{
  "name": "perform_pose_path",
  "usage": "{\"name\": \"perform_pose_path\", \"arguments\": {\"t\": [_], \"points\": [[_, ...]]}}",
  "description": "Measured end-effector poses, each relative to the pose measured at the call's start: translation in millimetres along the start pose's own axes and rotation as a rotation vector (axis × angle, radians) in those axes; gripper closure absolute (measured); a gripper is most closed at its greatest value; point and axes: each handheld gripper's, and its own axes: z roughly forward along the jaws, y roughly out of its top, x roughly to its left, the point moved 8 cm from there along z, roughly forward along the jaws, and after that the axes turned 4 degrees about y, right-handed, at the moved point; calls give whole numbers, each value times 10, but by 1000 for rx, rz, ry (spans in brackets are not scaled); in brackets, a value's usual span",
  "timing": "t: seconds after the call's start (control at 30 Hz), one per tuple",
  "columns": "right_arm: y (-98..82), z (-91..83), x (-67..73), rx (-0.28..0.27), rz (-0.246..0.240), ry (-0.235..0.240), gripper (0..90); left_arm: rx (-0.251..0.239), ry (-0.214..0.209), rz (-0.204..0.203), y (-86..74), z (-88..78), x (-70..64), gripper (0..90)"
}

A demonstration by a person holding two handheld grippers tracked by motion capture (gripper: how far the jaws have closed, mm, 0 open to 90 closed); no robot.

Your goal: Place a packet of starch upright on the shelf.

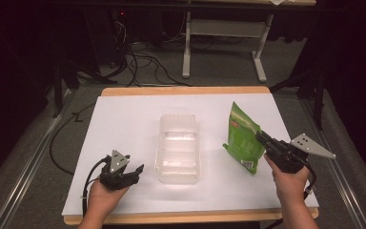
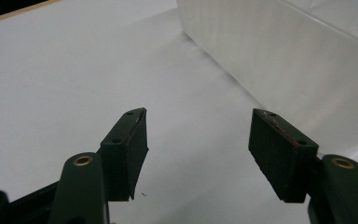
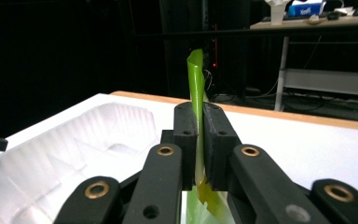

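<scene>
The right claw (image 1: 259, 136) is pinching the thin edge of the light, limp, slippery green pouch (image 1: 240, 138), keeping it upright on the bench (image 1: 124, 119) right of the clear tray (image 1: 178, 148), while the left claw (image 1: 136, 171) is resting spread at near left.

This looks like a lab or a recording room. Black curtains (image 1: 9, 57) close the space, loose cables (image 1: 143, 62) lie on the grey floor (image 1: 219, 71), and a metal-framed bench (image 1: 224, 33) stands behind the white-covered table (image 1: 124, 119).
</scene>
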Motion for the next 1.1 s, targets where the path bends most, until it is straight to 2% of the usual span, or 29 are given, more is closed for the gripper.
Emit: {"name": "perform_pose_path", "arguments": {"t": [0.1, 0.2, 0.3, 0.4, 0.43, 0.5, 0.63, 0.77, 0.93, 1.07, 1.1], "points": [[-28, 16, -21, 10, 5, 0, 829, 0, -2, 0, -1, 0, -4, 378], [-37, 9, -41, 19, -7, -6, 879, 0, -5, 1, -1, 3, -8, 378], [-4, 4, 48, 15, -19, 50, 883, 2, -8, 4, -2, 8, -10, 378], [0, 47, 204, 16, -53, 104, 882, 4, -9, 6, -3, 7, -10, 378], [0, 47, 204, 16, -53, 104, 882, 4, -9, 6, -3, 7, -10, 378], [-17, 83, 318, 14, -69, 133, 876, 3, -9, 7, -3, 4, -11, 378], [-48, 102, 417, 20, -81, 152, 867, 0, -10, 6, -1, 0, -15, 378], [-75, 111, 402, 28, -108, 116, 811, 3, -12, 13, -4, 3, -22, 378], [-111, 118, 299, 34, -82, 86, 775, 7, -14, 16, -6, 5, -27, 378], [-123, 114, 207, 41, -76, 42, 687, 13, -17, 20, -10, 12, -35, 378], [-133, 122, 171, 49, -84, 11, 640, 12, -17, 21, -10, 14, -37, 378]]}}
